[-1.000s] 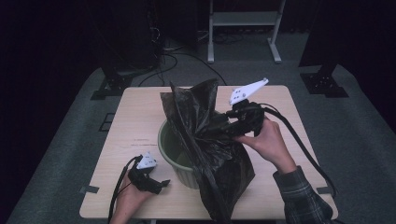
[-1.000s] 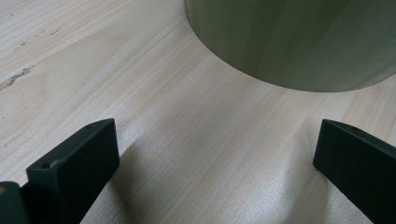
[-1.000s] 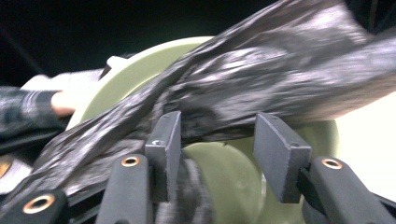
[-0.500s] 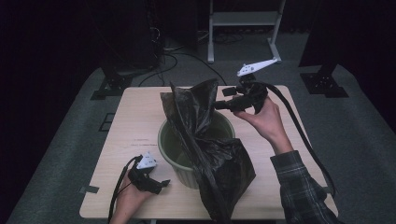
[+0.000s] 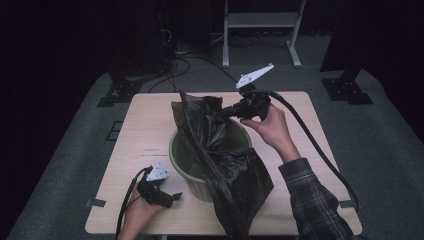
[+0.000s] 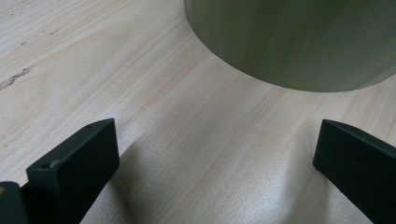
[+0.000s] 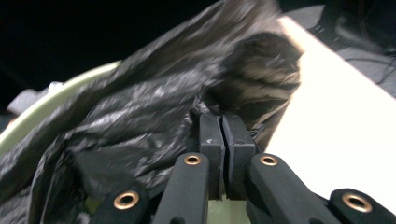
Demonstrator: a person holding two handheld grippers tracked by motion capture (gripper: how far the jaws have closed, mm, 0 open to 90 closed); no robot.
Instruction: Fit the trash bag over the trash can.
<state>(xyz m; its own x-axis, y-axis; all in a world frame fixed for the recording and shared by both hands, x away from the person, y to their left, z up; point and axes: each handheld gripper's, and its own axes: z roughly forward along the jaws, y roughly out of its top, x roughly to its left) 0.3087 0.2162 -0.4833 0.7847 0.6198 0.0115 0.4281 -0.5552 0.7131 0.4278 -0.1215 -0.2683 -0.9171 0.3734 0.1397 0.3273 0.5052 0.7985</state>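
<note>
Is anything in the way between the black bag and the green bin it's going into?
Nothing visible. The black bag already drapes over the green bin, partly inside. The right gripper has its jaws pinched on the bag's top edge; the left gripper rests open on the table beside the bin.

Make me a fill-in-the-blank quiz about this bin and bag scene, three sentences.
1. The right gripper is shut on the black ____.
2. The bag hangs over the rim of the green ____.
3. The left gripper rests on the table with its jaws ____.

Missing words: bag; bin; open
</note>
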